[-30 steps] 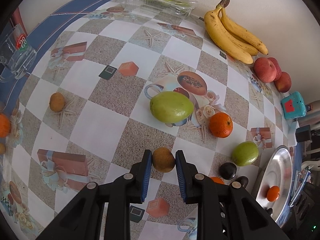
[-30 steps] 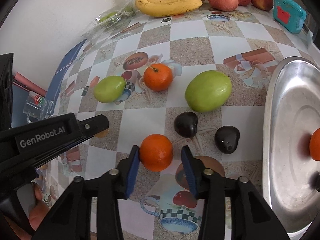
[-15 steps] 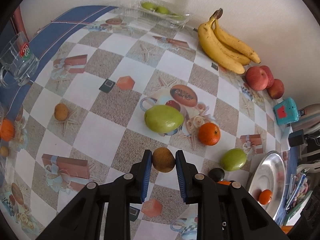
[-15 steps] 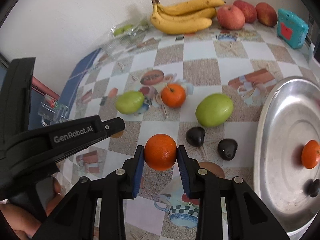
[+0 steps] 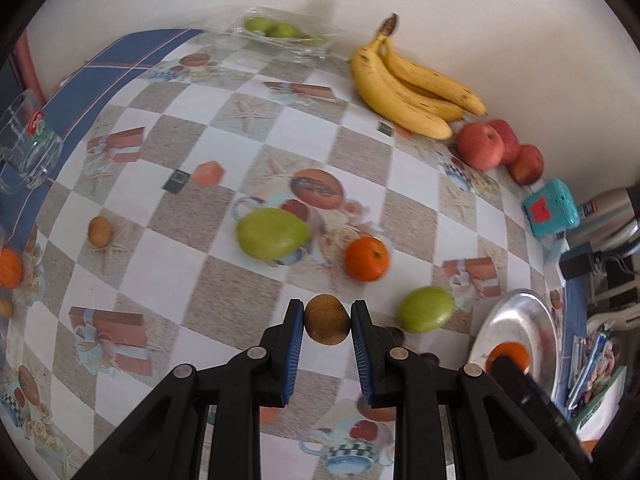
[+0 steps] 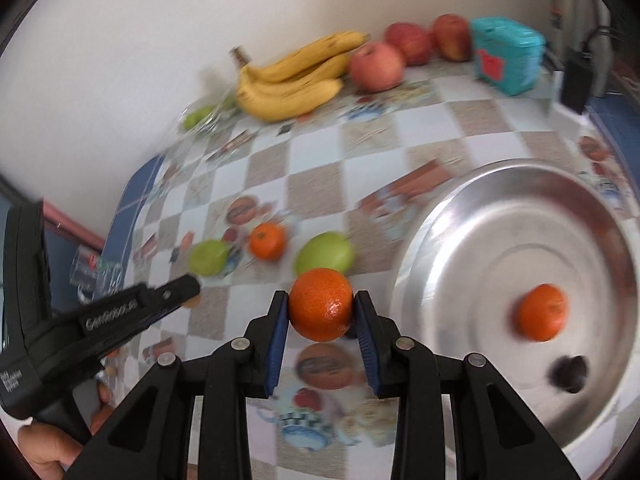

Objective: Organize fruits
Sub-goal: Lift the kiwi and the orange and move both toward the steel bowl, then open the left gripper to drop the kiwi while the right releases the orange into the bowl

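My left gripper (image 5: pixel 326 322) is shut on a brown kiwi (image 5: pixel 327 325), held above the checkered tablecloth. My right gripper (image 6: pixel 321 312) is shut on an orange (image 6: pixel 321 309), held in the air just left of the round metal tray (image 6: pixel 448 240). The tray holds another orange (image 6: pixel 542 317) and a dark fruit (image 6: pixel 568 372). On the cloth lie two green fruits (image 5: pixel 273 233) (image 5: pixel 426 308), an orange (image 5: pixel 367 259) and a second kiwi (image 5: pixel 99 231).
Bananas (image 5: pixel 404 86), red apples (image 5: pixel 480 146) and a teal box (image 5: pixel 551 208) line the wall. A clear pack of green fruit (image 5: pixel 276 32) sits at the back, a glass mug (image 5: pixel 28 148) at the left edge. Another orange (image 5: pixel 9 268) lies far left.
Both grippers have risen with their fruit. The right gripper has carried its orange to the right, close to the tray; the view is blurred from motion.
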Demonstrator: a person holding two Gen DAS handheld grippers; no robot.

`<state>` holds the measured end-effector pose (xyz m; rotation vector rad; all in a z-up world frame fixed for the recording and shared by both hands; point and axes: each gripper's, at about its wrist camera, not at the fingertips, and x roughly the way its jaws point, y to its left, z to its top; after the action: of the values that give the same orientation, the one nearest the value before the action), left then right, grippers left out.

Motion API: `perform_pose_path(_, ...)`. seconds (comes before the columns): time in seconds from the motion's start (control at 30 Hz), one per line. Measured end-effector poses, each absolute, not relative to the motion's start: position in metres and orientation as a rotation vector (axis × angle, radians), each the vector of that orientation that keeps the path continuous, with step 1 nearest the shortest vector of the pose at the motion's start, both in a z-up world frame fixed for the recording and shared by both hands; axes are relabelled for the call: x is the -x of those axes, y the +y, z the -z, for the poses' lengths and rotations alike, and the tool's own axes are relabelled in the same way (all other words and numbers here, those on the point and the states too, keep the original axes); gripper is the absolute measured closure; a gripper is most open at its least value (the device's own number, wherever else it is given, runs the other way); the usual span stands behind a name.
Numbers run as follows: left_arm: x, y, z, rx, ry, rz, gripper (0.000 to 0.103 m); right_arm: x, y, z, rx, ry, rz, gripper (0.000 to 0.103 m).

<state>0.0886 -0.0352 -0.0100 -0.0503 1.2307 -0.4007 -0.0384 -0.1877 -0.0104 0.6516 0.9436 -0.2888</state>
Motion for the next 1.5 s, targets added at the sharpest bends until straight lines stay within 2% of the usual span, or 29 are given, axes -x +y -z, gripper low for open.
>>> perform_pose_path(0.53,-0.023,-0.128,0.002,-0.152,1.230,0.633,0.077,0.120,-0.293,0.004,-0.779,0.864,0.563,0.069)
perform_pose_path(0.87,0.012,-0.165,0.014,-0.281,1.238,0.718,0.077,0.147,-0.316,0.003,-0.807,0.853,0.633,0.068)
perform_pose_path(1.33,0.032,-0.179,0.039,-0.382,1.277,0.719,0.076,0.144,-0.317,0.038,-0.830,1.006,0.673,0.068)
perform_pose_path(1.43,0.033,-0.181,0.039,-0.393,1.278,0.724,0.073,0.145,-0.317,0.038,-0.826,1.010,0.686,0.068)
perform_pose_path(1.5,0.034,-0.183,0.038,-0.393,1.276,0.734,0.065,0.146,-0.317,0.037,-0.826,1.007,0.694,0.068)
